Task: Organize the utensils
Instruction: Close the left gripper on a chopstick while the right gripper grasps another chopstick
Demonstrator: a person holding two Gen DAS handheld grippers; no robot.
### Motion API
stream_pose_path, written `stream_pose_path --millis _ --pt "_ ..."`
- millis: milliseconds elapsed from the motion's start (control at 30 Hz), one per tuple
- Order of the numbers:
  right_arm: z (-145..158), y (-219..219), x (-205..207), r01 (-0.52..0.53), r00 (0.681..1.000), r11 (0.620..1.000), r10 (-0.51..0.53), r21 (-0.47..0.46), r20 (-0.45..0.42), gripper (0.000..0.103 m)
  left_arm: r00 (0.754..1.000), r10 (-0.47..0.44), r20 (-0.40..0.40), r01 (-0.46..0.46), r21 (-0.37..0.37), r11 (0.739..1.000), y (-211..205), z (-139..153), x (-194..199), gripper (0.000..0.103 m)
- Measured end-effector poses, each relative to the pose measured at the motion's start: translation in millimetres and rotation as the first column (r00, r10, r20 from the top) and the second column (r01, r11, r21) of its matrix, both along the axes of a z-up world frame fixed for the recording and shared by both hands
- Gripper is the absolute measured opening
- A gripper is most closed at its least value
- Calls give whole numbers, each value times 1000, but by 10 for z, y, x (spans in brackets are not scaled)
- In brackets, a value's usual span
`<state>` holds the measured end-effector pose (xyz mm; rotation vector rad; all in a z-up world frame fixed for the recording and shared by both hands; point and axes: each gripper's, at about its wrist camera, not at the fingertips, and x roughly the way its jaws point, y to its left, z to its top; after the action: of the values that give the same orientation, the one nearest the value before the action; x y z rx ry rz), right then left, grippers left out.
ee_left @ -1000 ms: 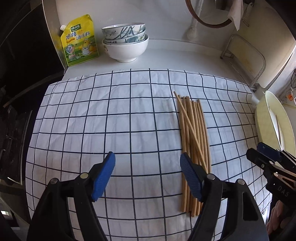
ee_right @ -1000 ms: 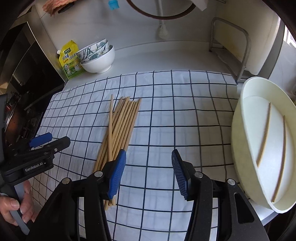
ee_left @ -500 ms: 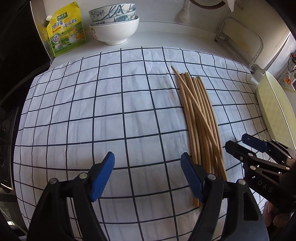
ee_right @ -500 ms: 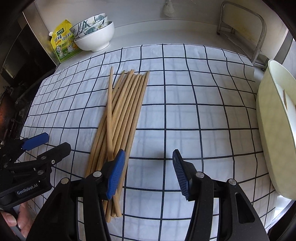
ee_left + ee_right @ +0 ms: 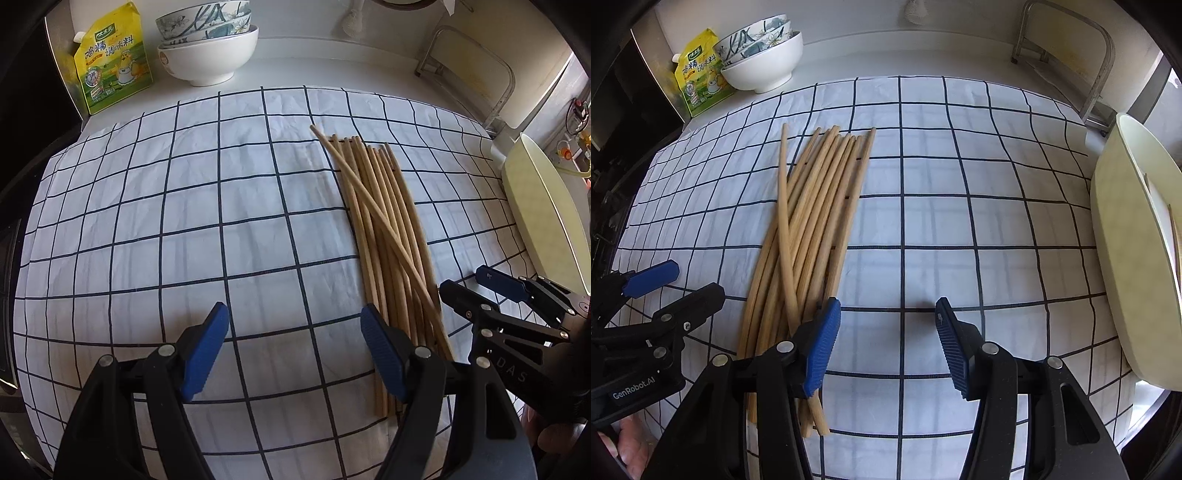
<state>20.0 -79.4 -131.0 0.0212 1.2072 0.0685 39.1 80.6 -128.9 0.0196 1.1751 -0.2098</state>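
While we hold both the left hand-held gripper [image 5: 293, 350] and right hand-held gripper [image 5: 888, 345] released above the checked cloth [image 5: 184, 221], the chopsticks [image 5: 809, 221] lie piled between them, so a careless pinch could scatter the crossed ones.
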Motion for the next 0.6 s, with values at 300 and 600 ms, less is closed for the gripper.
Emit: stream_pose_path --millis 300,600 --pt "26 126 31 -36 999 999 36 10 11 51 1000 -2 -11 1 -3 1000 -28 -30 17 72" --pt "-3 123 5 -35 999 999 35 -5 14 52 1000 -3 -13 3 1 1000 -50 -57 12 72"
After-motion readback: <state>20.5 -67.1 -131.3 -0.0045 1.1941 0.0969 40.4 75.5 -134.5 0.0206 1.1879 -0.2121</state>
